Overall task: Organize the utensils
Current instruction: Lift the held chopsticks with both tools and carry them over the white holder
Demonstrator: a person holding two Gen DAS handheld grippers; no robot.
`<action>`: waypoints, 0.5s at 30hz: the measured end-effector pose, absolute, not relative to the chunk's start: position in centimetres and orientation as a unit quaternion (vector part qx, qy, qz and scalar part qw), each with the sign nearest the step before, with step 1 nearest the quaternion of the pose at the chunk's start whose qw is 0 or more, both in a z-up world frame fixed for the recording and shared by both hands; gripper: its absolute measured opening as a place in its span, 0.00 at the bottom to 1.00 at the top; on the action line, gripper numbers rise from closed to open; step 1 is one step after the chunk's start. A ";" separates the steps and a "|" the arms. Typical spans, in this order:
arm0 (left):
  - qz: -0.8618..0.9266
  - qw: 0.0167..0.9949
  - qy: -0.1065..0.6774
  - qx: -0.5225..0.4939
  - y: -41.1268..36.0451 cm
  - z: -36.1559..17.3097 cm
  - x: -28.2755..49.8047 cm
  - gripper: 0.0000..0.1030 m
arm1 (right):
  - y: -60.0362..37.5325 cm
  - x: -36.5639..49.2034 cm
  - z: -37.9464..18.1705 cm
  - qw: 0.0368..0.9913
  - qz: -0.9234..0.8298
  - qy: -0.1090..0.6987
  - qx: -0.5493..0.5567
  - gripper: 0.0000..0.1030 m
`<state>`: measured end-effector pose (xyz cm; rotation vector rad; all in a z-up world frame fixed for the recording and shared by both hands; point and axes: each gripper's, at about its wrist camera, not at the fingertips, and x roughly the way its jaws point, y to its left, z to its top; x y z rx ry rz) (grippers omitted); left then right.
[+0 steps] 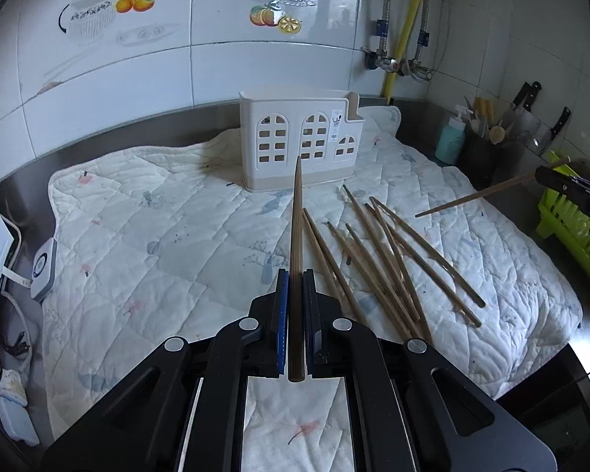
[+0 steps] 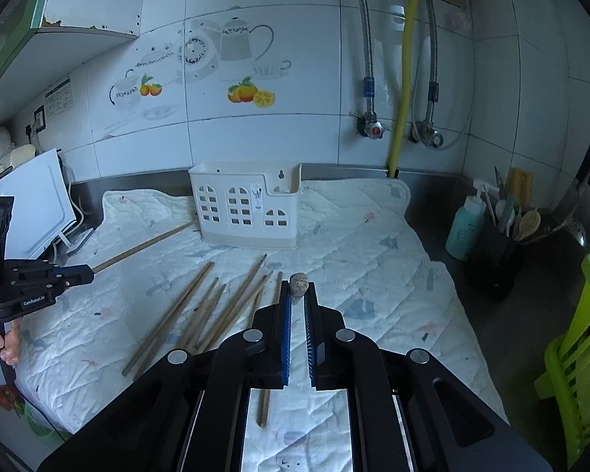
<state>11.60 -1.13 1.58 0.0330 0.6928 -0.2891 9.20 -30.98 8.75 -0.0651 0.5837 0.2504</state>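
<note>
The left gripper (image 1: pixel 295 287) is clamped on 1 wooden chopstick (image 1: pixel 296 244), the stick running lengthwise between the blue pads and pointing forward towards the white utensil holder (image 1: pixel 299 141) that stands upright at the back of the quilted mat (image 1: pixel 157 236). Held this way, along the line of the fingers and aimed at the holder, the stick looks ready to be tipped into the open top, so the step in hand is probably the carry from mat to holder. The right gripper (image 2: pixel 298 295) is also closed on a chopstick (image 2: pixel 298 284); from its own camera only the speckled butt end shows, sitting between the fingertips, because the stick crosses the pads instead of lying along them. The left camera confirms this: that same stick juts sideways from the black fingers at the right edge, raised clear of the mat. A crosswise hold like that will likely need a turn of the wrist before the stick can drop in upright. The remaining chopsticks (image 1: pixel 377 267) lie in a loose, overlapping fan on the mat, just right of the left fingers and in front of the holder, touching neither gripper. At least 8 of them wait there, so the task seems to be at an early stage.
</note>
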 end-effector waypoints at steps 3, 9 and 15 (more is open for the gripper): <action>-0.140 0.933 0.332 0.022 -1.3 2.8 11.8 0.05 | -30.9 9.8 9.9 0.952 0.129 0.277 -0.032 0.06; -0.135 0.938 0.318 0.026 -1.5 5.7 13.4 0.05 | -31.1 11.1 12.5 0.956 0.143 0.253 -0.025 0.06; -0.129 0.945 0.296 0.046 -2.2 9.4 16.0 0.05 | -31.0 13.8 16.1 0.960 0.160 0.228 -0.023 0.06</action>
